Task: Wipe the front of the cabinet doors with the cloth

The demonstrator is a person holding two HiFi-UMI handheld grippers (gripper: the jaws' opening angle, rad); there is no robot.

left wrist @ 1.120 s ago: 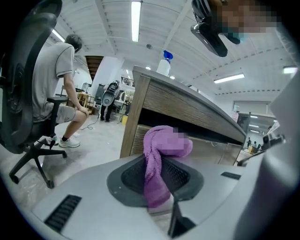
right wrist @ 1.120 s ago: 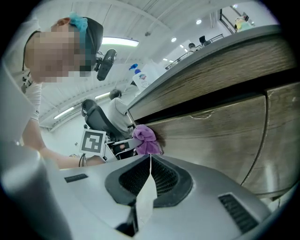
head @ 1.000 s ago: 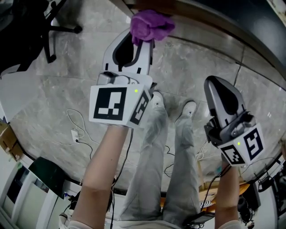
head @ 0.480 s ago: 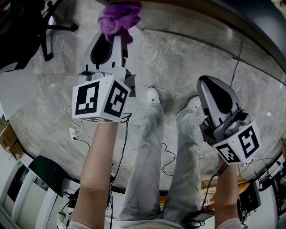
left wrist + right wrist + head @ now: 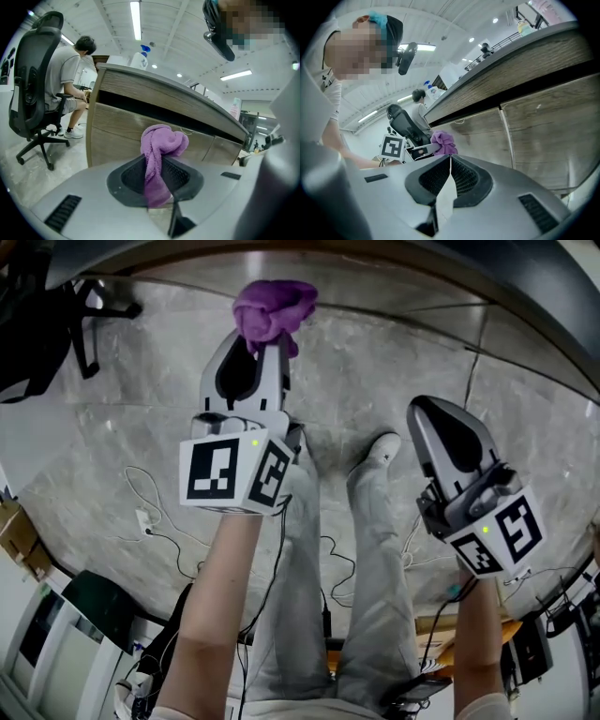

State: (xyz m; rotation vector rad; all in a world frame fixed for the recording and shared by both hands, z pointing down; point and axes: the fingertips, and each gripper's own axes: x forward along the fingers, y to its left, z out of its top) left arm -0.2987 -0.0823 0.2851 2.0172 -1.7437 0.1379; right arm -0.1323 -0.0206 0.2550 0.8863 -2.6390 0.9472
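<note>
Grey stone-look floor tiles [image 5: 112, 381] fill the head view, with loose cables [image 5: 155, 517] lying on them and the person's white shoe [image 5: 382, 447] between the two tools. Along the top runs the edge of a bench [image 5: 154, 91], and under it stand wood-grain cabinet doors [image 5: 117, 136] with a dark gap above them.

The left hand-held gripper [image 5: 267, 341] is raised toward the cabinet, and its jaws are clamped on a purple cloth [image 5: 274, 310]. The cloth bunches into a knot above the jaw tips and a tail hangs down between them. In the left gripper view the cloth [image 5: 161, 150] sits in front of a door panel; whether it touches the wood cannot be told.

The right hand-held gripper [image 5: 427, 416] is held lower and to the side, well apart from the cloth. Its jaws are pressed together with nothing between them.

To the left of the bench, a seated person [image 5: 70, 70] sits in a black office chair [image 5: 33, 89]. A white spray bottle [image 5: 140, 57] stands on the bench top.
</note>
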